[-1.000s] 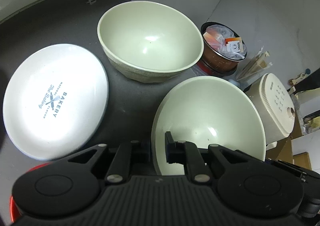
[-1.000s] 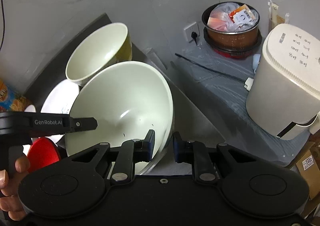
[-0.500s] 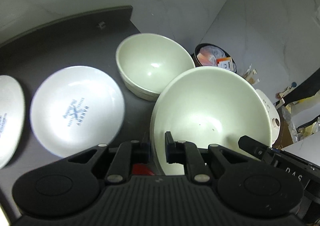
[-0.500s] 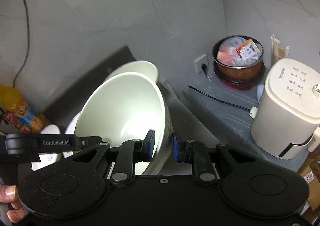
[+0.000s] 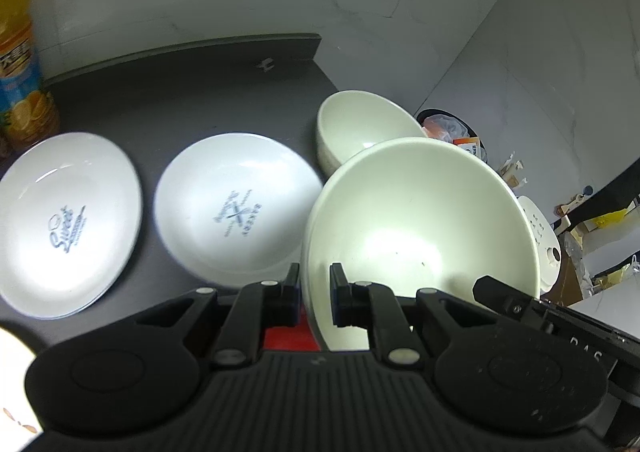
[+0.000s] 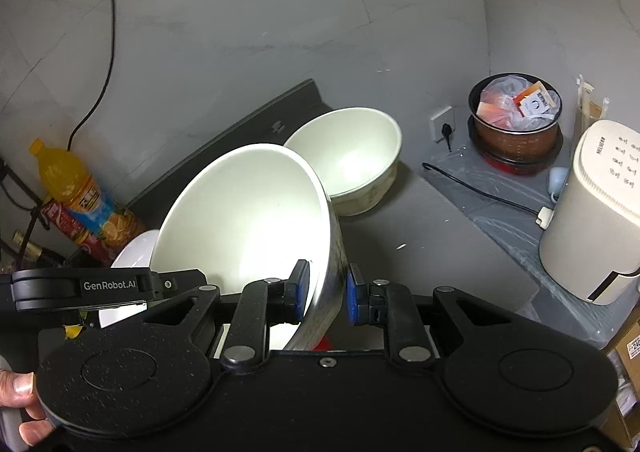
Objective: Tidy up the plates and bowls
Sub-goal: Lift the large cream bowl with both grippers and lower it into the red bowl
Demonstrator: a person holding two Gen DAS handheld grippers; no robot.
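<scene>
Cream-glazed and tilted, the large bowl [image 5: 420, 236] hangs above the dark tabletop [image 5: 180, 100] with its mouth turned up and toward my left side; I see only a few dark specks inside. My left claw [image 5: 314, 298] pinches its near rim, one finger inside and one outside, and my right claw [image 6: 326, 292] clamps the opposite wall the same way. Behind it a second bowl [image 6: 348, 160] sits upright near the tabletop's far corner, apparently empty. Two white printed plates [image 5: 236, 208] [image 5: 66, 224] lie flat side by side, apart from each other. Off the tabletop, a brown pot [image 6: 516, 120] holds plastic packets beside a white appliance [image 6: 596, 212].
</scene>
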